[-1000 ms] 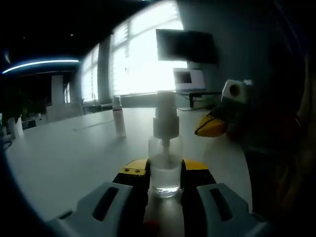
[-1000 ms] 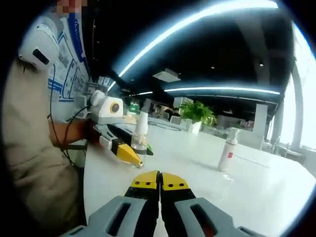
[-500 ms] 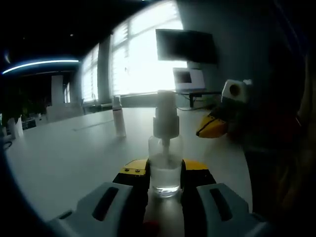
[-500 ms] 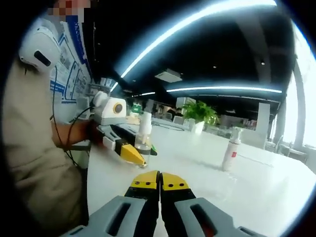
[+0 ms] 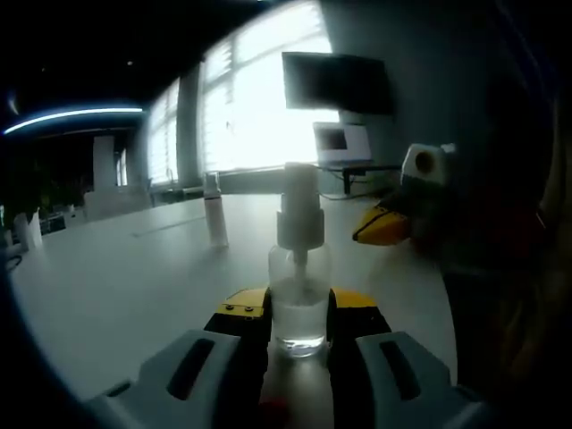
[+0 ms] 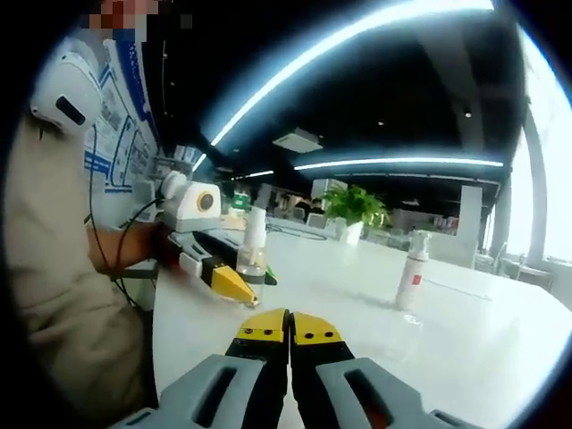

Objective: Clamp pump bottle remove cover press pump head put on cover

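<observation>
Bottle clamped, cover not yet lifted.
The left gripper (image 5: 298,315) is clamped on the clear pump bottle (image 5: 298,304) upright on the white table (image 5: 125,286); its cover (image 5: 299,183) appears on. The right gripper (image 6: 289,329), jaws together, holds nothing, near it; removal, pressing, recapping remain.

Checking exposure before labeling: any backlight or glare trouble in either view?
Left gripper view: window blown out behind the pump bottle, so bottle and table read dim. Right gripper view: bright ceiling light strips flare, white table well lit, fisheye bends edges.
</observation>
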